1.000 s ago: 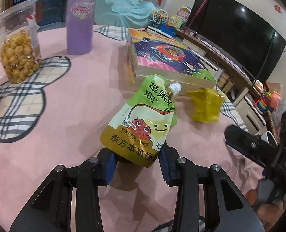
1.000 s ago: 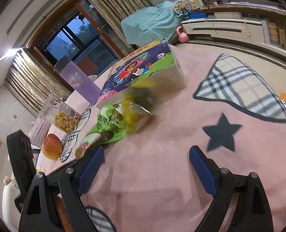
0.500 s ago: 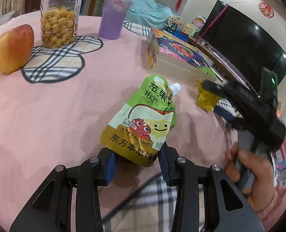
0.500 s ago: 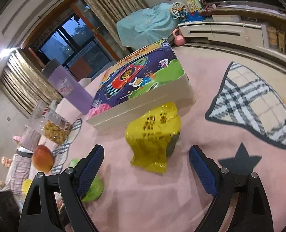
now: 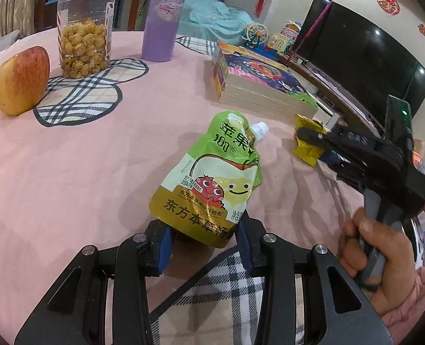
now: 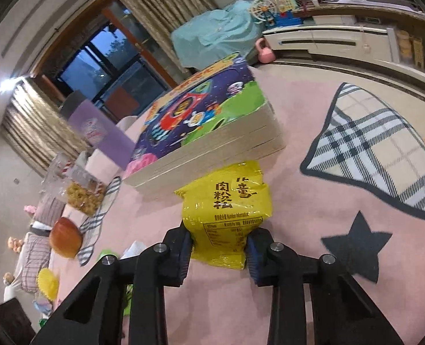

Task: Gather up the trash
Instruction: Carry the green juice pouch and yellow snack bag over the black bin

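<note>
My left gripper (image 5: pixel 202 243) is shut on the bottom edge of a green juice pouch (image 5: pixel 212 178) with a white spout, held over the pink tablecloth. My right gripper (image 6: pixel 218 248) is closed on the near end of a yellow snack wrapper (image 6: pixel 227 215) that lies on the cloth against a stack of picture books (image 6: pixel 204 126). In the left wrist view the right gripper (image 5: pixel 313 146) and the hand holding it sit at the right, with the yellow wrapper (image 5: pixel 307 146) at its tips.
A red-yellow apple (image 5: pixel 21 80), a clear jar of snacks (image 5: pixel 83 31) and a purple tumbler (image 5: pixel 162 17) stand at the far left of the table. The book stack (image 5: pixel 261 86) lies behind the pouch. A TV (image 5: pixel 362 54) stands beyond the table.
My right gripper moved forward onto the yellow wrapper and closed on it. My left gripper drew back with the green pouch still held, bringing the apple and jar into view.
</note>
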Demonstrator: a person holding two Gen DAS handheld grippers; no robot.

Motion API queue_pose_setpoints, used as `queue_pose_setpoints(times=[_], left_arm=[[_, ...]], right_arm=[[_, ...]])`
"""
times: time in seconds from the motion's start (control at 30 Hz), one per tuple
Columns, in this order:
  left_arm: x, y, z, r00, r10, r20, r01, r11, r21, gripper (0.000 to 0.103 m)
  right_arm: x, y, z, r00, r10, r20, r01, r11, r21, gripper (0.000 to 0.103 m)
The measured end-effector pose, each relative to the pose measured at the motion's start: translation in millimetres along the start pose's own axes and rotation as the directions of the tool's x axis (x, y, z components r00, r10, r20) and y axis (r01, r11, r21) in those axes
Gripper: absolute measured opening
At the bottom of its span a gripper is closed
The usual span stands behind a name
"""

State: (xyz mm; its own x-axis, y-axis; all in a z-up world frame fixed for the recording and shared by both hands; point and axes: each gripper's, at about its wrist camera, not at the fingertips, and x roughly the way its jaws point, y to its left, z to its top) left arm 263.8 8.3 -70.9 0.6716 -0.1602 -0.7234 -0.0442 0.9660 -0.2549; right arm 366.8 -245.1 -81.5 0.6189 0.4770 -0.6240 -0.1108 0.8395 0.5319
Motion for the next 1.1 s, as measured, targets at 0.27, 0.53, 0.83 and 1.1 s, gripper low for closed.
queue_pose_setpoints(times=[0.27,0.53,0.83,1.1], left_arm=[[0.5,0.7,0.9,1.0,-0.001,0.0,0.001,1.0,0.001,0.036],[-6.9,-11.2,-10.6,0.997,-0.07,-0.025,0.072,0.996,0.049,0.036],[-30.8,-28.9,-39.8,0.986,-0.157,-0.058,0.163,0.981,0.11,0.036],[-47.7,-39.3,-55.1,0.984,-0.17,-0.056,0.174,0.979,0.101,0.035]], right_arm=[[-41.0,-1.1,-40.8,0.999,0.044,-0.02,-0.044,0.999,-0.006,0.031],[-97.1,5.6,-86.7,0.998,-0.02,0.054,0.022,0.999,-0.041,0.031],[-133.5,4.0,-109.8,0.983,-0.117,0.139,0.118,0.993,0.005,0.031],[-157.8,2.4,-122.0,0.977,-0.149,0.153,0.148,0.989,0.014,0.031]])
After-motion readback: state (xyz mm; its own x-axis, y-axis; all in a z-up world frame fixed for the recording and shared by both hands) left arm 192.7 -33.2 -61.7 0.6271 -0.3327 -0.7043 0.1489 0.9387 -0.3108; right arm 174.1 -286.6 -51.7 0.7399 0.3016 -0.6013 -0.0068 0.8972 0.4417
